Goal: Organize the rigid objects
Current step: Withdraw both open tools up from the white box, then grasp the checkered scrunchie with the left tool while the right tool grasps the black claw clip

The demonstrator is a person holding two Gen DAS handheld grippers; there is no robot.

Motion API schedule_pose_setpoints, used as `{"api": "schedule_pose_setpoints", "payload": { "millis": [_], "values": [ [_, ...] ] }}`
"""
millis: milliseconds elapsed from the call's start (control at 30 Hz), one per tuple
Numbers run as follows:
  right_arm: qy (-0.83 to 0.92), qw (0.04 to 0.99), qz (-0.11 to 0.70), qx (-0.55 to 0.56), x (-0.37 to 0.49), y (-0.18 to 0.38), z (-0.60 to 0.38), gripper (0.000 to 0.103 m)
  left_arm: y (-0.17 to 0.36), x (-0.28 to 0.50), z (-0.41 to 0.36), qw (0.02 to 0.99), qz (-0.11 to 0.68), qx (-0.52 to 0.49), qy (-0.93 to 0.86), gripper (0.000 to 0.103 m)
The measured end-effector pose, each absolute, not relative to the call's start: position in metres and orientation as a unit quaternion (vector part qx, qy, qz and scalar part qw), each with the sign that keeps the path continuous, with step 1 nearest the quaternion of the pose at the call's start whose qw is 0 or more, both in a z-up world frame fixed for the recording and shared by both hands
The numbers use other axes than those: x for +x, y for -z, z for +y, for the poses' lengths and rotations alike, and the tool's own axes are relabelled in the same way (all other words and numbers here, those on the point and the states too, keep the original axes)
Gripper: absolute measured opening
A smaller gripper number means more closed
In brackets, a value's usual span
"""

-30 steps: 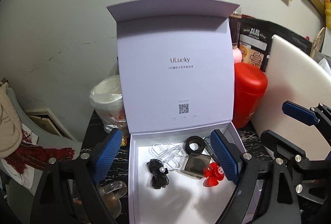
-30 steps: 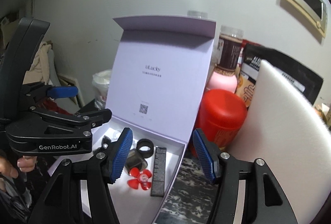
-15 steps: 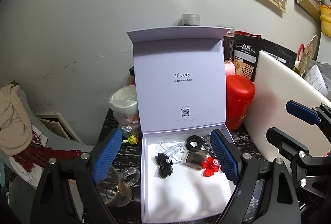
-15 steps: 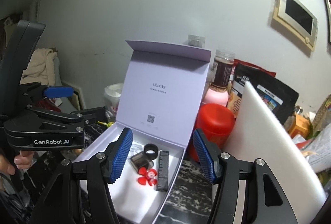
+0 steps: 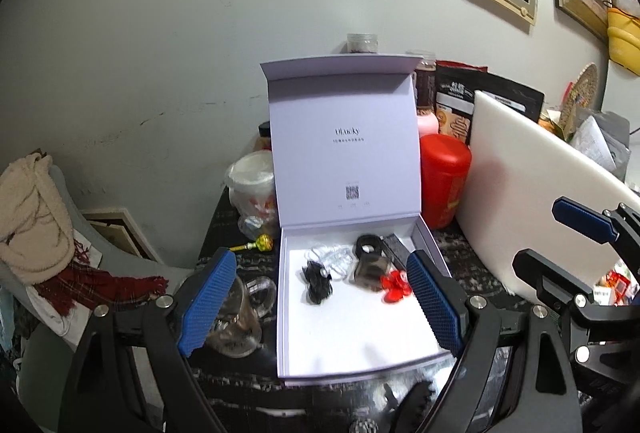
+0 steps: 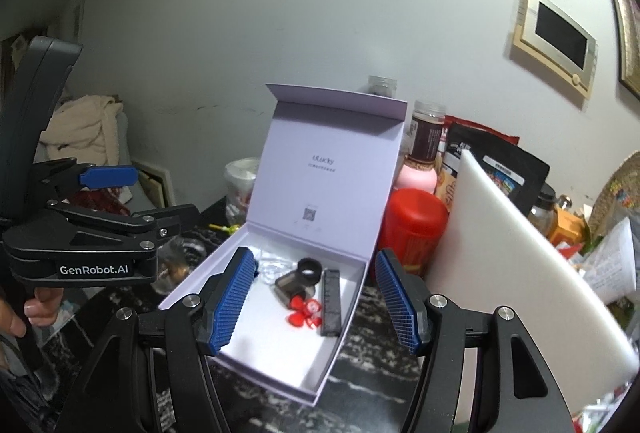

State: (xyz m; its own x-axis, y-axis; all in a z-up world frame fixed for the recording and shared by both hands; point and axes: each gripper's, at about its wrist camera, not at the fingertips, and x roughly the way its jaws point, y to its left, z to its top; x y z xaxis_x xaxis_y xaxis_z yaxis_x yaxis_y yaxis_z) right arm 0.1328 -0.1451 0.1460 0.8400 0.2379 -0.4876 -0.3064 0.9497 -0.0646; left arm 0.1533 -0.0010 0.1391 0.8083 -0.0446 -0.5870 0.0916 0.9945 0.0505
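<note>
A white box stands open on the dark marbled table, its lid upright. Inside lie a red propeller, a smoky clear case, a black ring, a black ruler-like bar, a black clip and clear loops. My left gripper is open and empty, held back above the box's front. My right gripper is open and empty, held back from the box's right side.
A red canister and a white board stand right of the box. A glass mug, a lollipop and a bagged cup sit to its left. Jars and bags line the wall. A black item lies at the table front.
Both grippers have pulled back and up from the box, so it looks smaller and more table shows. Both stay open and empty. The box contents have not moved.
</note>
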Motion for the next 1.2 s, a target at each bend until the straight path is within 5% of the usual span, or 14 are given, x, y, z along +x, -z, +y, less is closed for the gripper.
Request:
{"api": "schedule_pose_setpoints", "payload": {
  "millis": [1200],
  "values": [
    [-0.141,0.932,0.332,-0.038,0.016,-0.049,-0.128,0.065,-0.031,0.035,0.018,0.911,0.407,0.016,0.057,0.088]
  ]
}}
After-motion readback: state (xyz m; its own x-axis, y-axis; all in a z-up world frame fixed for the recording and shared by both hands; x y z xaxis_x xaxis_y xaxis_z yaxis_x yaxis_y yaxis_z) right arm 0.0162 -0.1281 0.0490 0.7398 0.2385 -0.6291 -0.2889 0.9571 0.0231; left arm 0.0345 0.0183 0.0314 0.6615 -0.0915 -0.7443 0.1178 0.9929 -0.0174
